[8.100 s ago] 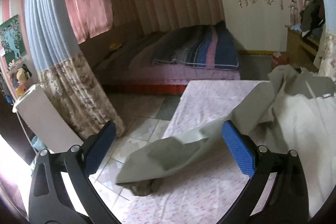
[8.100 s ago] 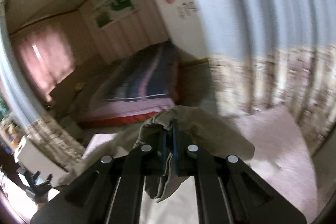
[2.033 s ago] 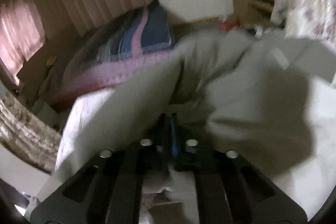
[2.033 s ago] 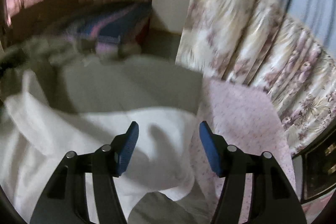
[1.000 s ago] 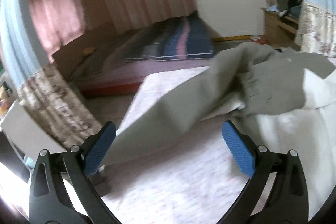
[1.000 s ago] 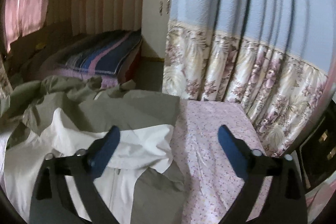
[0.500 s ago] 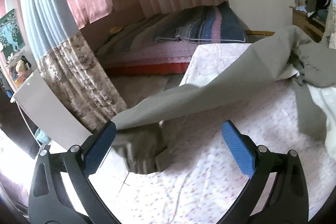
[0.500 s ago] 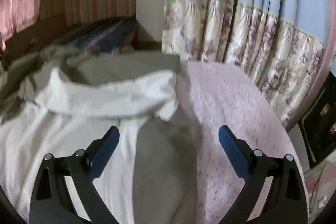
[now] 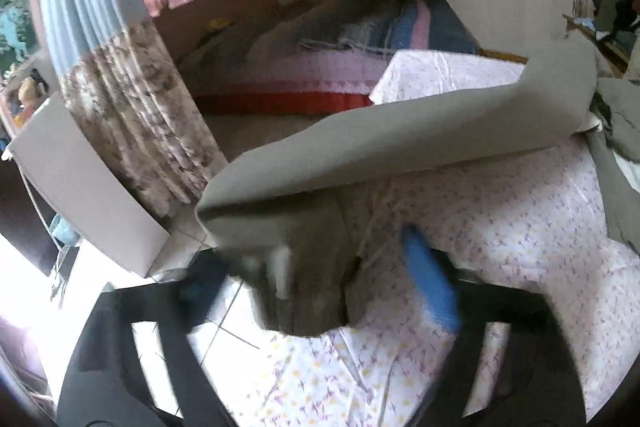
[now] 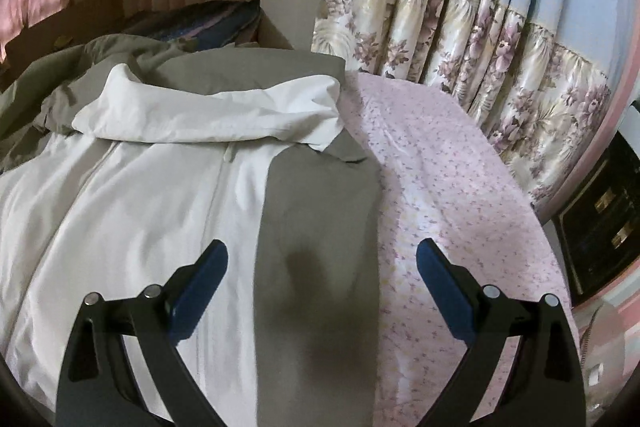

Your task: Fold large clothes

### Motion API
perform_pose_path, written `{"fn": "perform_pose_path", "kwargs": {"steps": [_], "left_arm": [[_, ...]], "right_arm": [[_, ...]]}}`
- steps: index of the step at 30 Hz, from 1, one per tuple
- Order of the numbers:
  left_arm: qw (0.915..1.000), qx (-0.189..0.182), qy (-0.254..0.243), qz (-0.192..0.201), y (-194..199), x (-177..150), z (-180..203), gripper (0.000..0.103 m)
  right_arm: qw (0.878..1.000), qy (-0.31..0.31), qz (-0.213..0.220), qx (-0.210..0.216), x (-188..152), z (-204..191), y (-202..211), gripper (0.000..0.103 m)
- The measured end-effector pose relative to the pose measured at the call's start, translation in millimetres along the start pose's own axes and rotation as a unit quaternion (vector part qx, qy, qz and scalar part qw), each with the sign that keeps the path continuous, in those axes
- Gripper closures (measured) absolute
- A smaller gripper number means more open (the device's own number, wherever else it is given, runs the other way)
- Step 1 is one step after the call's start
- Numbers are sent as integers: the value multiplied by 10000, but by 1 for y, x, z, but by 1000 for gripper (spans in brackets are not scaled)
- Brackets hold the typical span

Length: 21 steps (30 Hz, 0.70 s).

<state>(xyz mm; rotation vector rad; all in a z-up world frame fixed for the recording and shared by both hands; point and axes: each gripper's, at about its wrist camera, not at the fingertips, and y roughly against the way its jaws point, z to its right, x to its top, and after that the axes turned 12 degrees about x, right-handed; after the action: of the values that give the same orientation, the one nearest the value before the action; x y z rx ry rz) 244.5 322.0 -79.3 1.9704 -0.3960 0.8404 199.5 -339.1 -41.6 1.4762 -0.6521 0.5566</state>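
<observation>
Jacket (image 10: 168, 187) lies opened out on the flowered sheet (image 10: 440, 195), white lining up, grey shell showing at the collar and in a strip down the near edge. Its grey sleeve (image 9: 400, 135) runs out across the sheet, and the sleeve's cuff (image 9: 304, 287) hangs past the bed's edge over the tiled floor (image 9: 192, 331).

Left gripper (image 9: 320, 279): jaws closing, cuff between them. Picture is motion-blurred, so I can't tell if the pads bite yet; I read it as not yet clamped.

Right gripper (image 10: 320, 287): jaws wide, nothing in them, hovering over the grey strip near the jacket's side edge.

Risks as I see them:
- Cuff hangs loose and bunched; the closing jaws could catch one layer or only the hem, and it slips out on the lift.
- If it slips, the sleeve's weight likely drags it further off the edge.
- Pulling the sleeve inward with the body unpinned could drag the whole jacket and wrinkle the lining; the right one isn't holding anything down.
- Pads could pinch the sheet along with the fabric.
</observation>
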Motion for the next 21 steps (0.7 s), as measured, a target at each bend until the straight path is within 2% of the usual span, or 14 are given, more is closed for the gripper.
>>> {"fn": "perform_pose_path", "kwargs": {"steps": [1, 2, 3, 5, 7, 8, 13, 16, 17, 19, 21], "left_arm": [[10000, 47, -27, -41, -7, 3, -3, 47], [9999, 30, -59, -129, -12, 6, -4, 66], [9998, -83, -48, -198, -13, 8, -6, 79], [9991, -336, 10, -241, -8, 13, -12, 86], [9983, -512, -23, -272, 1, 17, -12, 88], [9965, -760, 22, -340, 9, 20, -13, 89], [9890, -1423, -42, -401, 54, 26, 6, 90], [9801, -1938, -163, -388, 87, 32, 29, 90], [9746, -2204, -210, -348, 102, 38, 42, 90], [9679, -2480, -245, -316, 119, 45, 57, 90], [9571, -2867, -305, -275, 141, 59, 87, 90]], "right_arm": [[10000, -60, 5, 13, 1, 3, -1, 7], [9999, -128, 8, 42, 2, 7, -1, 7], [9997, -207, 23, 87, 4, 11, -3, 7], [9996, -246, 69, 127, 9, 14, -4, 7], [9994, -243, 168, 162, 18, 19, -5, 7], [9993, -256, 204, 186, 23, 21, -6, 7], [9986, -307, 300, 315, 48, 35, -19, 7], [9988, -181, 336, 307, 61, 38, -27, 7], [9988, -152, 338, 324, 63, 39, -28, 7], [9987, -47, 366, 347, 71, 39, -32, 8], [9985, 44, 422, 343, 76, 40, -34, 8]]}}
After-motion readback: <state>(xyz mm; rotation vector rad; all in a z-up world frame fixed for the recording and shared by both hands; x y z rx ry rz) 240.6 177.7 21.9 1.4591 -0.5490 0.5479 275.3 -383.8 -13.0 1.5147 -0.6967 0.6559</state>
